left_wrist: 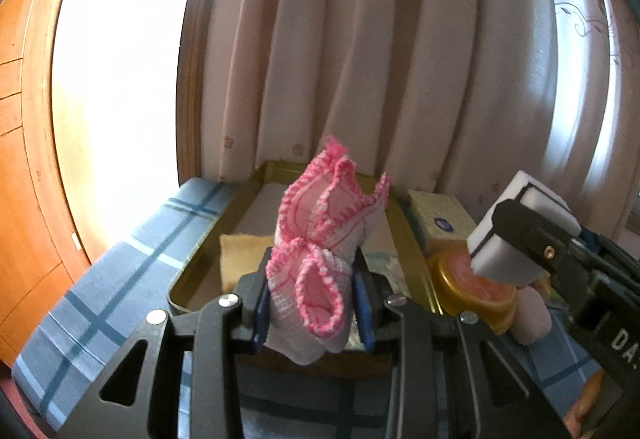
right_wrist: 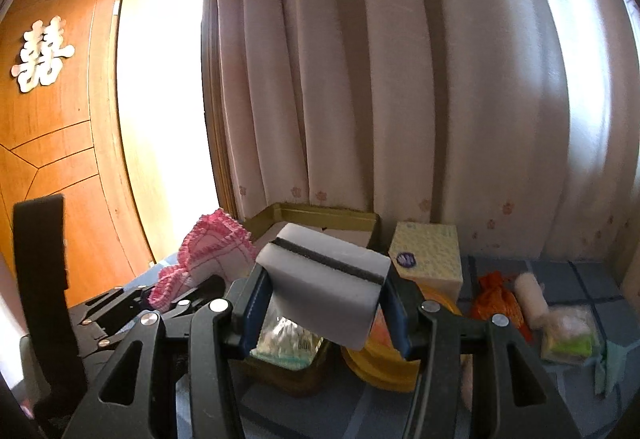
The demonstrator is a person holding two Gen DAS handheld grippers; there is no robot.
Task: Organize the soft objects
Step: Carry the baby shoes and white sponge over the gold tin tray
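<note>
My left gripper (left_wrist: 314,309) is shut on a pink-and-white frilled cloth (left_wrist: 320,251), held upright above the near end of a gold metal tin (left_wrist: 192,271). The cloth also shows in the right wrist view (right_wrist: 204,259). My right gripper (right_wrist: 324,303) is shut on a white sponge block with a dark stripe (right_wrist: 328,279), held above the tin's near right corner (right_wrist: 288,375). In the left wrist view that gripper (left_wrist: 520,235) and the sponge (left_wrist: 516,223) are to the right of the cloth. A yellow cloth (left_wrist: 244,255) lies inside the tin.
A blue checked cloth (left_wrist: 100,303) covers the surface. Right of the tin are a yellow tissue pack (right_wrist: 428,255), a yellow lid (right_wrist: 384,363), an orange mesh item (right_wrist: 498,299), a pale roll (right_wrist: 530,299) and a clear bag (right_wrist: 568,335). Curtains (right_wrist: 380,79) hang behind.
</note>
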